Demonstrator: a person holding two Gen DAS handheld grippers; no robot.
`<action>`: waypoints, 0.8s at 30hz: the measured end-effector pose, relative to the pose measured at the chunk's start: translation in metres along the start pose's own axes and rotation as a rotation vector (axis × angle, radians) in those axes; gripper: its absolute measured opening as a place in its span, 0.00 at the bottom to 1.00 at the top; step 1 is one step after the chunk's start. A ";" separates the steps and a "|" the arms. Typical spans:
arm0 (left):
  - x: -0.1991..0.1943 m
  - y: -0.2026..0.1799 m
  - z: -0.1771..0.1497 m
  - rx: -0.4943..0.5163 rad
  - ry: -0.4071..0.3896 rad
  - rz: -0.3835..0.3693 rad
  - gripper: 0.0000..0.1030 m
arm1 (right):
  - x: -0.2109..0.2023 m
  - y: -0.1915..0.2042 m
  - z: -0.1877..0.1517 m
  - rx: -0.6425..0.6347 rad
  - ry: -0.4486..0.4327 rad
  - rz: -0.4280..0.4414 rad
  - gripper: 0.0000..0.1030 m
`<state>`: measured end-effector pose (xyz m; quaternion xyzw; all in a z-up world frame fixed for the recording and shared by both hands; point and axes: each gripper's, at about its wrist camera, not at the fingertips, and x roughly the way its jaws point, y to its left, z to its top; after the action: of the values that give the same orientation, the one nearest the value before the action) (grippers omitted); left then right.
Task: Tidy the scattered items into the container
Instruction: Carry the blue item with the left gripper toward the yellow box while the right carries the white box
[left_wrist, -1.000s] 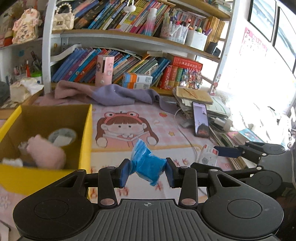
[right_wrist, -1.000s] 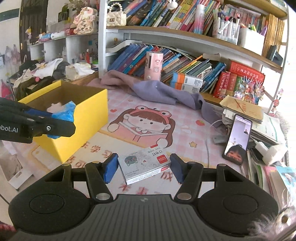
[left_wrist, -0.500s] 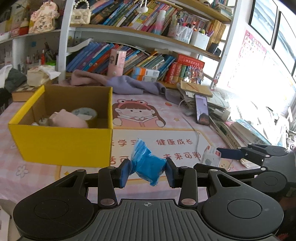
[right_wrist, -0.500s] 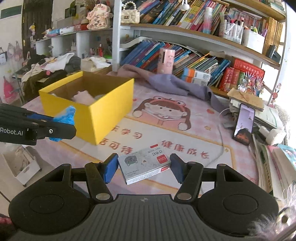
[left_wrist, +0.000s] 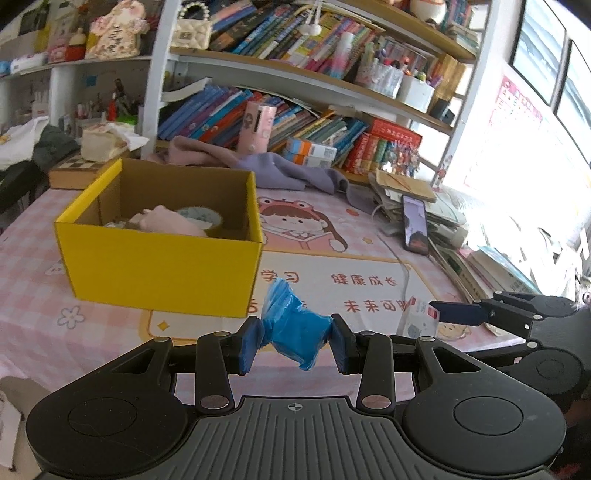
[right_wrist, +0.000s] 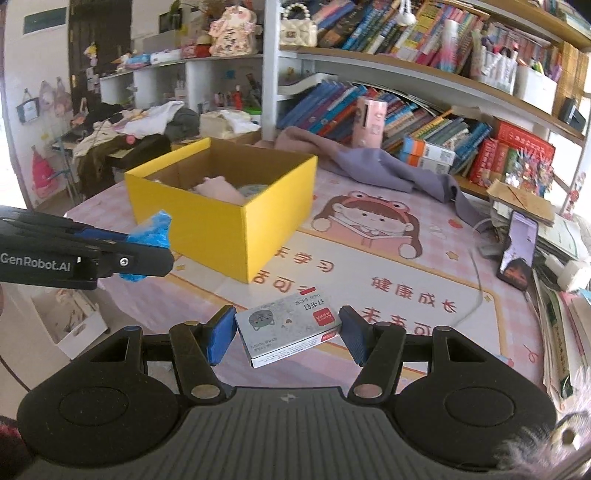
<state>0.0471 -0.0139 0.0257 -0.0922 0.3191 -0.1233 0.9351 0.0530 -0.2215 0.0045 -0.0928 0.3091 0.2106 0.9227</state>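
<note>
Left gripper (left_wrist: 295, 341) clamped on blue bag roll (left_wrist: 295, 330), yellow box (left_wrist: 162, 273) ahead-left. Right gripper (right_wrist: 287, 334) squeezing small staple box (right_wrist: 290, 328), yellow box further ahead-left.

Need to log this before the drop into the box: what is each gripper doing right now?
Left gripper: shut on a blue plastic bag roll.
Right gripper: shut on a small grey staple box.

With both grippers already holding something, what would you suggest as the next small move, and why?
Probably carry the left gripper forward until it is over the yellow box, then release. It grips the blue plastic bundle short of the box's near wall, and the right gripper holds the small staple box farther away.
</note>
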 end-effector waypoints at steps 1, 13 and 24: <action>-0.002 0.002 -0.001 -0.009 -0.002 0.002 0.37 | 0.000 0.002 0.001 -0.007 -0.001 0.005 0.57; -0.017 0.026 -0.004 -0.063 -0.029 0.046 0.37 | 0.009 0.034 0.011 -0.091 0.005 0.091 0.57; -0.025 0.044 -0.005 -0.089 -0.040 0.081 0.37 | 0.015 0.054 0.016 -0.131 0.005 0.147 0.57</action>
<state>0.0322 0.0347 0.0258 -0.1233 0.3090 -0.0689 0.9405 0.0487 -0.1637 0.0057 -0.1306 0.3030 0.2973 0.8960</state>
